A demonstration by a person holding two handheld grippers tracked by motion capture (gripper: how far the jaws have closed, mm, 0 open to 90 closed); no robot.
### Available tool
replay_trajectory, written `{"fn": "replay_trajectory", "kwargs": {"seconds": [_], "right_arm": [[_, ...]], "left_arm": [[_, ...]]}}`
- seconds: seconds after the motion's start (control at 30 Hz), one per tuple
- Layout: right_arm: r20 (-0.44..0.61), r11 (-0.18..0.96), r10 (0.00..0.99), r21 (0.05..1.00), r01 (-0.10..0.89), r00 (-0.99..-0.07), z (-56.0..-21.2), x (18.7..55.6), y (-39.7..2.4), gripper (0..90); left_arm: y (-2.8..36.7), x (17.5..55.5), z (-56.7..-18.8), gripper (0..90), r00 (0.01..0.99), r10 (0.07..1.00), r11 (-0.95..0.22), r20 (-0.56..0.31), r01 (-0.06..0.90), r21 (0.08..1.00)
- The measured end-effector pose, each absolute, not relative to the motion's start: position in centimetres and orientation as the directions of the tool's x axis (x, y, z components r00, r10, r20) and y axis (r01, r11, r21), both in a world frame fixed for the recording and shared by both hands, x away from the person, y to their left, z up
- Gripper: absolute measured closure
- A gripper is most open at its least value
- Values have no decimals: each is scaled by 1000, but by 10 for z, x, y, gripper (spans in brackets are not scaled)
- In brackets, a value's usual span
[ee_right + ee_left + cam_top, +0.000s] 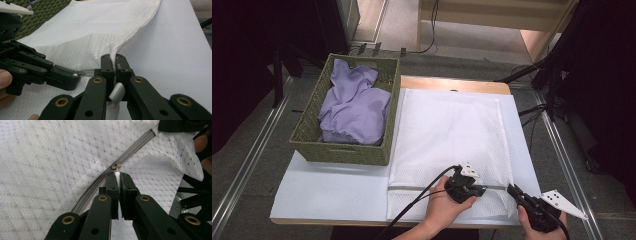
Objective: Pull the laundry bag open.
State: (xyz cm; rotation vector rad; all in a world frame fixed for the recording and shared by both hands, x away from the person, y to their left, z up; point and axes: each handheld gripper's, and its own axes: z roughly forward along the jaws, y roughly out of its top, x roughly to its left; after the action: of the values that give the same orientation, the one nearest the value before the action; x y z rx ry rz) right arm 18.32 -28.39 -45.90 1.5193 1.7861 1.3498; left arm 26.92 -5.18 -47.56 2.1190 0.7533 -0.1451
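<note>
Two grippers work the zipper of a white mesh laundry bag (pixel 452 135), lying at centre table.

Left gripper (pixel 117 173) is clamped on the white zipper pull (pixel 116 174); right gripper (pixel 115 60) pinches the bag's corner at 5 o'clock. The mesh looks light, limp and slippery, best held at the zipper (pixel 100 181). The high view adds a wicker basket (pixel 307 135) at 10 o'clock.

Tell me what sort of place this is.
Probably a recording lab set up for laundry work: a white mesh zip bag on a white-topped table, a woven green basket of lilac cloth, dark stands around.
</note>
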Motion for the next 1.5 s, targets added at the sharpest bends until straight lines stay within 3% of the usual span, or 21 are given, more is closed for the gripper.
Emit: {"fn": "replay_trajectory", "kwargs": {"seconds": [1.5], "right_arm": [[221, -75, 942, 872, 483, -253, -454, 180, -292, 882]], "left_arm": [[3, 264, -476, 873, 786, 550, -469, -282, 570, 675]]}}
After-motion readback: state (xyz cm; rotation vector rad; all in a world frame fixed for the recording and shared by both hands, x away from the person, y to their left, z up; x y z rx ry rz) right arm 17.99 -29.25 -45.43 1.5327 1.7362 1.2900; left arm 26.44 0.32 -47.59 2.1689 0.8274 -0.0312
